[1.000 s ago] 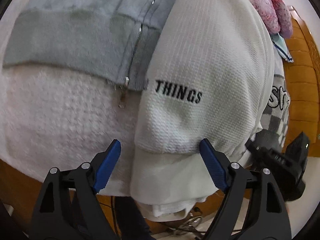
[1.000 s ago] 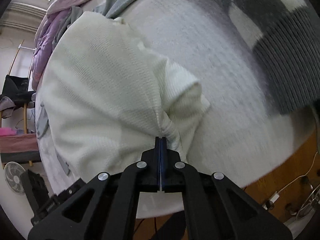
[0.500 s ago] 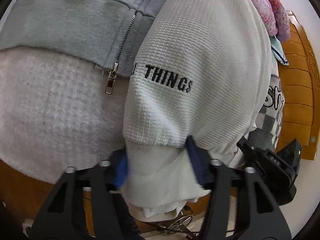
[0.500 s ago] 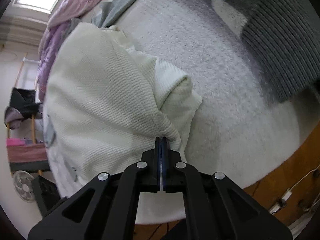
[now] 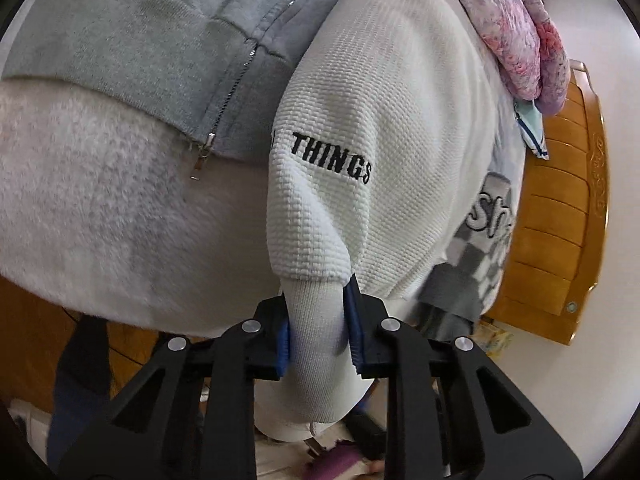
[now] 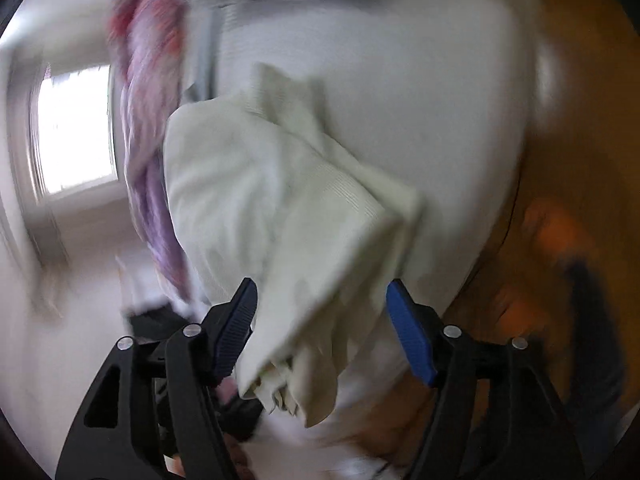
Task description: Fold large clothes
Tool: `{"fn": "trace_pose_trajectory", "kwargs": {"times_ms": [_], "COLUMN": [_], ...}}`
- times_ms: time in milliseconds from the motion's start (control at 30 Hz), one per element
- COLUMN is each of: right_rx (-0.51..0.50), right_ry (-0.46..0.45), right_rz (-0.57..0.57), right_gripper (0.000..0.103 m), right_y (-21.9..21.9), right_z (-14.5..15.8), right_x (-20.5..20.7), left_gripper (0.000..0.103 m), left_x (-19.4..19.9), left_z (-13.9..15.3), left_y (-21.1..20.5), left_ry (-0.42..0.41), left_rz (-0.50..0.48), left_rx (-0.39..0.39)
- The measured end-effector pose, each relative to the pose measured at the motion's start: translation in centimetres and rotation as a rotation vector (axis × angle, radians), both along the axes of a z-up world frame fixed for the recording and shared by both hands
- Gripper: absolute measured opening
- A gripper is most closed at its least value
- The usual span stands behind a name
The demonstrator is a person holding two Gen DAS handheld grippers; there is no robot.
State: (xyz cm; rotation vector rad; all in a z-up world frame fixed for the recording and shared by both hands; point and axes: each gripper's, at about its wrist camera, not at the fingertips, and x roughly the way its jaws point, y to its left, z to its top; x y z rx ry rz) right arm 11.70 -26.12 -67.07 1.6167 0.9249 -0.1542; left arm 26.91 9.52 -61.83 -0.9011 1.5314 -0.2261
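Here, the left gripper [image 5: 318, 330] has just closed its jaws on the white waffle-knit sweater [image 5: 384, 128], pinching its cuff.
The right gripper [image 6: 322, 328] has just opened wide around loose cream fabric, on the pale fleece blanket [image 5: 100, 208].

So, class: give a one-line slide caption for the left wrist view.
Left gripper shut on the white sweater's ribbed cuff, beside a grey zip hoodie.

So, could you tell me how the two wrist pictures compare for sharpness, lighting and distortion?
Left wrist view: sharp, evenly lit; the knit of the white sweater and its lettering read clearly, with fisheye bulging at the edges. Right wrist view: heavily motion-blurred; the cream garment is soft, the window blows out to white, and only the right gripper stays crisp.
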Motion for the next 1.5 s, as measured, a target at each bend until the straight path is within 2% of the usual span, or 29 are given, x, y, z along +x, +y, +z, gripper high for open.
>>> {"fn": "trace_pose_trajectory", "kwargs": {"times_ms": [100, 400, 467, 567, 667, 767, 833, 867, 900, 967, 1000, 1100, 1133, 1200, 1300, 1367, 1500], "right_rx": [0.172, 0.375, 0.394, 0.396, 0.378, 0.331, 0.294, 0.259, 0.203, 0.159, 0.147, 0.034, -0.004, -0.065, -0.22, -0.312, -0.357], "right_ry": [-0.033, -0.123, -0.138, -0.21, -0.203, -0.199, -0.198, -0.185, -0.152, -0.131, -0.13, -0.127, -0.124, -0.101, -0.06, -0.005, 0.071], "right_rz": [-0.165, -0.293, -0.304, -0.317, -0.288, -0.251, -0.214, -0.185, -0.139, -0.094, -0.08, 0.025, 0.065, 0.117, 0.214, 0.269, 0.356], "right_gripper": [0.069, 0.077, 0.078, 0.078, 0.079, 0.08, 0.071, 0.063, 0.047, 0.03, 0.025, 0.022, 0.022, 0.022, 0.022, 0.022, 0.023], "right_y": [1.9, 4.2, 4.3, 3.9, 3.7, 3.5, 3.5, 3.5, 3.4, 3.0, 2.8, 1.6, 1.1, 0.0, -3.1, -5.3, -6.6], "right_z": [-2.5, -7.5, -8.0, -7.8, -7.9, -7.0, -6.0, -5.3, -4.7, -3.9, -3.5, -1.1, -0.2, 1.0, 3.0, 3.6, 2.1], "right_x": [-1.7, -1.4, -1.1, -0.5, 0.9, 2.7, 3.8, 4.3, 4.7, 4.9, 4.9, 5.5, 5.8, 5.9, 5.7, 5.4, 4.2], "left_gripper": [0.021, 0.021, 0.021, 0.021, 0.021, 0.021, 0.021, 0.022, 0.022, 0.023, 0.025, 0.035, 0.045, 0.053, 0.054, 0.054, 0.056], "left_x": [0.6, 1.2, 1.3, 1.3, 1.3, 1.3, 1.4, 1.4, 1.4, 1.5, 1.6, 1.7, 1.7, 1.7, 2.6, 3.9, 8.5], "left_z": [0.9, 0.9, 0.9, 0.7, 0.6, 0.5, 0.5, 0.6, 0.6, 0.4, 0.2, 0.2, 0.4, 1.7, 4.5, 5.6, 6.1], "left_y": [-0.4, -1.6, -1.4, -1.4, -1.5, -1.7, -1.9, -2.0, -2.2, -2.4, -2.5, -2.7, -2.8, -3.0, -3.1, -3.4, -5.1], "left_ry": [0.002, 0.022, 0.022, 0.02, 0.02, 0.019, 0.012, 0.0, -0.009, -0.008, 0.001, 0.007, -0.001, -0.055, -0.175, -0.229, -0.3], "left_rz": [-0.026, -0.04, -0.046, -0.055, -0.056, -0.061, -0.073, -0.089, -0.102, -0.136, -0.148, -0.2, -0.231, -0.3, -0.406, -0.444, -0.458], "left_rx": [-0.003, -0.017, -0.015, -0.009, -0.007, -0.004, 0.008, 0.028, 0.04, 0.072, 0.073, 0.075, 0.088, 0.167, 0.292, 0.33, 0.369]}}
